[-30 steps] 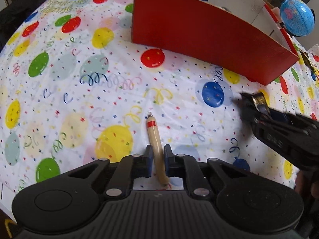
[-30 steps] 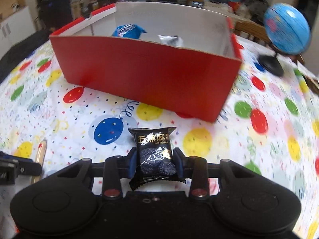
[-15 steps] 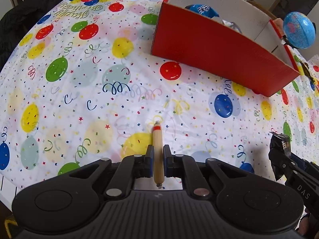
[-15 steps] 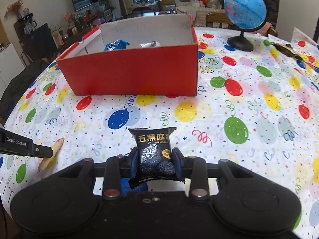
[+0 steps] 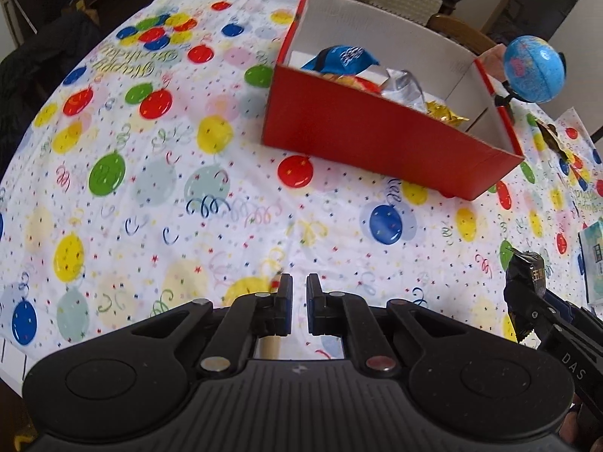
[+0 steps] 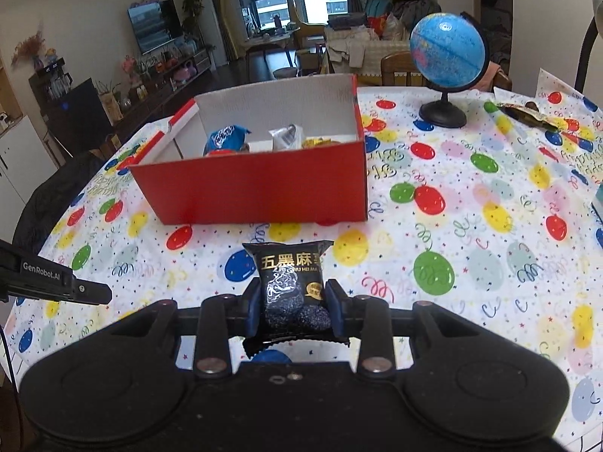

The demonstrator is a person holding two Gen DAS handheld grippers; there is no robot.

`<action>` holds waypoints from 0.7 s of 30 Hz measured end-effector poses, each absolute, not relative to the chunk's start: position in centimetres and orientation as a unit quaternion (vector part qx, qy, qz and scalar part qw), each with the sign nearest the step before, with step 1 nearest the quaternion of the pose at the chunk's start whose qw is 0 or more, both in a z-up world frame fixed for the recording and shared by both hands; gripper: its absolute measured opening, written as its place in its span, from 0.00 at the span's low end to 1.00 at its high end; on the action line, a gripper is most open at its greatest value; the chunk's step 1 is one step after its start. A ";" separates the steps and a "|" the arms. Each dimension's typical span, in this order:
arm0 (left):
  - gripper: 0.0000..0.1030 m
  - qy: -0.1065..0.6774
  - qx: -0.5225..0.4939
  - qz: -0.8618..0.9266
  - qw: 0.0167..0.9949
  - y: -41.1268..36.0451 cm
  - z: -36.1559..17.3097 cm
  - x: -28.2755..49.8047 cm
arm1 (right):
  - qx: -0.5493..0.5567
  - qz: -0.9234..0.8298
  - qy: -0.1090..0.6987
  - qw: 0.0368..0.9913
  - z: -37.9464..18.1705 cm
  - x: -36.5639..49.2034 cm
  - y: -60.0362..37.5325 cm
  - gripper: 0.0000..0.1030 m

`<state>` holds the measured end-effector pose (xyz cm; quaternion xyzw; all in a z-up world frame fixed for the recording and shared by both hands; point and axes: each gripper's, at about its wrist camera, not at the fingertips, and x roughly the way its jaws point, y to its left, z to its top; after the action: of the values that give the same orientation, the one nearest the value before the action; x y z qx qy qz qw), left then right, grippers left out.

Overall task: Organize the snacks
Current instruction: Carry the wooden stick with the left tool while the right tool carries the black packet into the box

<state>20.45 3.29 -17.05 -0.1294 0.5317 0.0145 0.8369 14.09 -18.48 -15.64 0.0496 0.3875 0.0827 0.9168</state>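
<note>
A red cardboard box (image 5: 377,139) (image 6: 256,188) stands on the balloon-print tablecloth and holds a blue bag (image 5: 341,56), a silver packet (image 5: 403,86) and a gold packet (image 5: 446,115). My left gripper (image 5: 297,297) has its jaws a narrow gap apart; a tan sausage stick (image 5: 269,344) with a red band lies under and behind the left finger, not clamped. My right gripper (image 6: 294,301) is shut on a black sesame snack packet (image 6: 292,286) and holds it above the table in front of the box. It also shows in the left wrist view (image 5: 525,286).
A blue globe (image 6: 446,49) on a black stand is behind the box to the right. A dark wrapper (image 6: 527,115) lies at the far right. A light blue box (image 5: 593,263) sits at the table's right edge. A wooden chair stands behind.
Both grippers rose and drew back from the box. The sausage stick, held between the left jaws before, now sits off to the left under the finger; the jaws are slightly apart.
</note>
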 end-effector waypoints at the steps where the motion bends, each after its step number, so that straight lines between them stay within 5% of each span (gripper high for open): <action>1: 0.07 0.536 -0.128 0.014 0.834 3.3 -17.1 20.6 | 0.050 0.081 0.387 0.917 -15.6 14.1 -18.5 0.33; 14: 0.11 0.584 -0.119 0.014 0.803 3.8 -20.8 21.0 | 0.062 0.084 0.408 0.907 -16.8 13.2 -17.5 0.33; 19: 0.53 0.598 -0.131 0.005 0.790 4.0 -22.2 21.6 | 0.064 0.089 0.410 0.905 -16.8 12.9 -17.1 0.33; 21: 0.53 0.598 -0.117 0.013 0.793 3.8 -22.5 21.9 | 0.064 0.087 0.411 0.905 -16.9 12.9 -17.1 0.33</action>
<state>21.85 3.79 -22.46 -0.1168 0.5981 0.0126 0.7927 12.90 -17.07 -16.87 0.0639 0.4114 0.0867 0.9051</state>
